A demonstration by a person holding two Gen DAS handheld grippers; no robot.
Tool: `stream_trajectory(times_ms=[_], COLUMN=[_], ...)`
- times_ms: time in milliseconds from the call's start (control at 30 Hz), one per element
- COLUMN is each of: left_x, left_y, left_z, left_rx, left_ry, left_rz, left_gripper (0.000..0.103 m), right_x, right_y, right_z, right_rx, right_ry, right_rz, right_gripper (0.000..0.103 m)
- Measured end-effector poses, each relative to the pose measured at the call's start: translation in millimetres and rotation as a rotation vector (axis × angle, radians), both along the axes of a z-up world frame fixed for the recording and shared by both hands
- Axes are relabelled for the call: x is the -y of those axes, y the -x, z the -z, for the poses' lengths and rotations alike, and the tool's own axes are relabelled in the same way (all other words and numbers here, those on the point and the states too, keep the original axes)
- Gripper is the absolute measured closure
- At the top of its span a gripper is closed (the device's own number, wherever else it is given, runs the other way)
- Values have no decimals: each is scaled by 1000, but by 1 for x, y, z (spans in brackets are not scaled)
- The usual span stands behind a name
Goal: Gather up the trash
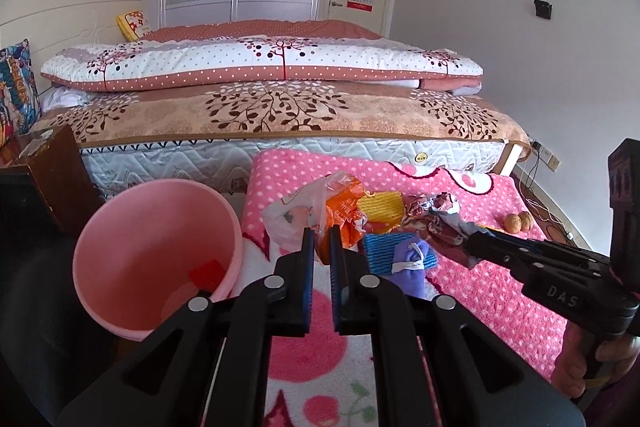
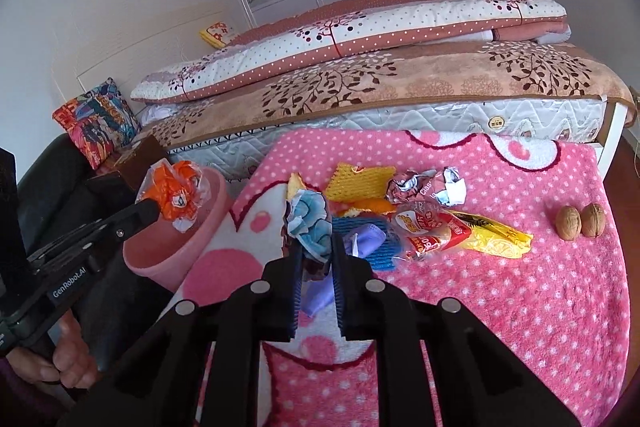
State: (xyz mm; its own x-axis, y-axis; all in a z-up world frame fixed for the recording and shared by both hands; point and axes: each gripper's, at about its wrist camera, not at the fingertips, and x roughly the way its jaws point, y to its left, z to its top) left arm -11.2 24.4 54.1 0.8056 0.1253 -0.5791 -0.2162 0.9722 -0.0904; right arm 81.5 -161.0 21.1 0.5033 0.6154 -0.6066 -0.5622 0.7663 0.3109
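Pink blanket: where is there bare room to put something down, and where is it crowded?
The pink blanket is bare on the near right, in front of the two walnuts and right of the yellow wrapper. A bare strip also runs behind the pile, toward the mattress edge. The middle is crowded: yellow foam net, blue foam net and crumpled wrappers overlap.

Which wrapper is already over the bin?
The orange wrapper, held by the left gripper above the pink bin; the others lie on the blanket.
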Motion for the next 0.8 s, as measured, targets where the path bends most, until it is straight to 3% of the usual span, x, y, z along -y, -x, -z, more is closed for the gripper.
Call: stream_trajectory(times_ms=[367, 800], left_x=[-47, -110], left_y=[24, 19], left_z=[-14, 12], left_rx=[38, -24], left_ry=[-20, -16], left_rz=[-46, -195], left_gripper=[96, 96], right_x=[-50, -143], right_y=[26, 9], right_z=[-36, -32], right_rx=[35, -2], right_ry=[-14, 49], right_rz=[-24, -166], right_gripper=[90, 90])
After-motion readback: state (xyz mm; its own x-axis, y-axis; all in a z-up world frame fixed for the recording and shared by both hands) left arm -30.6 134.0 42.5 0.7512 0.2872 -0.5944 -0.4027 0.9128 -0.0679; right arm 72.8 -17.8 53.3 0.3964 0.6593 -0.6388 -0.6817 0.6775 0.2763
